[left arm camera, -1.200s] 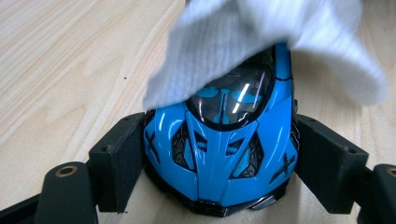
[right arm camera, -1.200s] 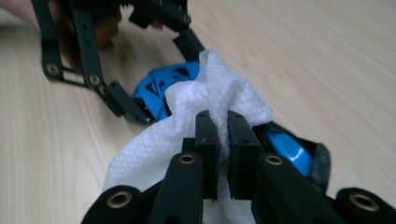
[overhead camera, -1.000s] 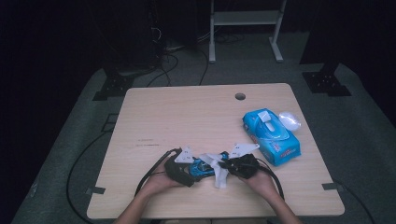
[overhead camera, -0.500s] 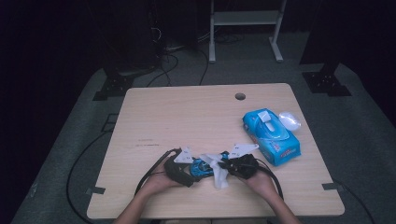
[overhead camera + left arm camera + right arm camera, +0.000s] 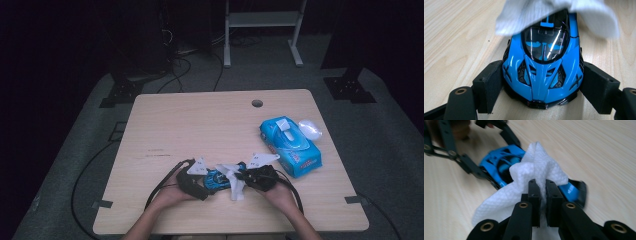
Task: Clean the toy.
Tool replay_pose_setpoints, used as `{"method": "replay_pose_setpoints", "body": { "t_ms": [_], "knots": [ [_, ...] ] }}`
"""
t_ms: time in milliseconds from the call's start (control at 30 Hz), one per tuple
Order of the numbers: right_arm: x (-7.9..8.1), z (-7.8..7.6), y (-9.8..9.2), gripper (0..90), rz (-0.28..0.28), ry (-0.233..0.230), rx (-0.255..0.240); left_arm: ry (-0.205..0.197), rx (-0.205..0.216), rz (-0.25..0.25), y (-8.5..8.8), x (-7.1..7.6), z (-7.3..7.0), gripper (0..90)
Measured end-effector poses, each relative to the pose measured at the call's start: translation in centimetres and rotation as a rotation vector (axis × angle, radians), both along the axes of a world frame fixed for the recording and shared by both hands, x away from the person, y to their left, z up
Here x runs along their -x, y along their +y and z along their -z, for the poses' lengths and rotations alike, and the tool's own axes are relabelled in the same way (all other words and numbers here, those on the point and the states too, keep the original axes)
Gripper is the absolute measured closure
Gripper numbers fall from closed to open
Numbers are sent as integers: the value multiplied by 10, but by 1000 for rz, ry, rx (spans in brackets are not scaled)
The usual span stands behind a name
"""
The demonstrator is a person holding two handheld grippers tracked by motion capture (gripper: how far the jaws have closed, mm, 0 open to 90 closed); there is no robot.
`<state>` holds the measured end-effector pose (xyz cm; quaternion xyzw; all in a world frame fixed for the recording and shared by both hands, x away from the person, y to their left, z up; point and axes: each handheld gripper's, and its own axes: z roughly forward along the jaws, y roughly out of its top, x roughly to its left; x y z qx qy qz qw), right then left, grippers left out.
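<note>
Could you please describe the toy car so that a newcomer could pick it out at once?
Look at the near edge of the wooden table, between the two hands. The toy car sits there, clamped by the left gripper, a white wipe draped over it. Unlike the blue wipes pack, it is small and glossy.

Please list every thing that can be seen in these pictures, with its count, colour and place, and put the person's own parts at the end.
glossy blue and black toy car: one, near front edge of table, held at its sides by the left gripper, partly under the wipe.
crumpled white wet wipe: one, lying over the car, pinched by the right gripper.
blue plastic pack of wet wipes: one, right part of table, its lid open.
clear rounded plastic piece: one, beside the pack on its far right.
light wooden table: one, with a round hole near the far edge.
white metal frame: one, on the floor beyond the table.
left gripper: black, shut on the car.
right gripper: black, shut on the wipe.
hands: two, at the bottom edge.
</note>
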<state>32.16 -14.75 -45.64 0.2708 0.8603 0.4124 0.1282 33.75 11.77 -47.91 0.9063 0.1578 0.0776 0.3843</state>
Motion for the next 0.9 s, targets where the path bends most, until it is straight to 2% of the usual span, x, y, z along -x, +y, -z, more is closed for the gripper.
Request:
{"method": "replay_pose_setpoints", "body": {
  "t_ms": [100,200,300,367,467,600,833,900],
  "knots": [
    [-3,2,-7,837,13,25,-27,10,9,-4,0,0,0,223],
    [-3,2,-6,836,13,20,-18,8,2,2,1,-1,0,224],
    [-2,1,-6,837,16,17,-16,-14,-4,4,0,1,-1,233],
    [0,0,-3,837,17,-6,4,-30,-11,5,-2,2,-1,237],
    [5,-1,6,836,-21,-17,-11,-45,-16,6,-4,4,-2,246],
    [6,-1,15,836,-47,-14,-18,-37,-8,9,-2,3,-2,246],
    [-2,1,-4,835,11,22,-22,-17,-1,3,-1,2,-2,233],
    [-1,0,-1,835,11,8,-11,-34,-1,9,-2,3,-2,239]
  ]
}}
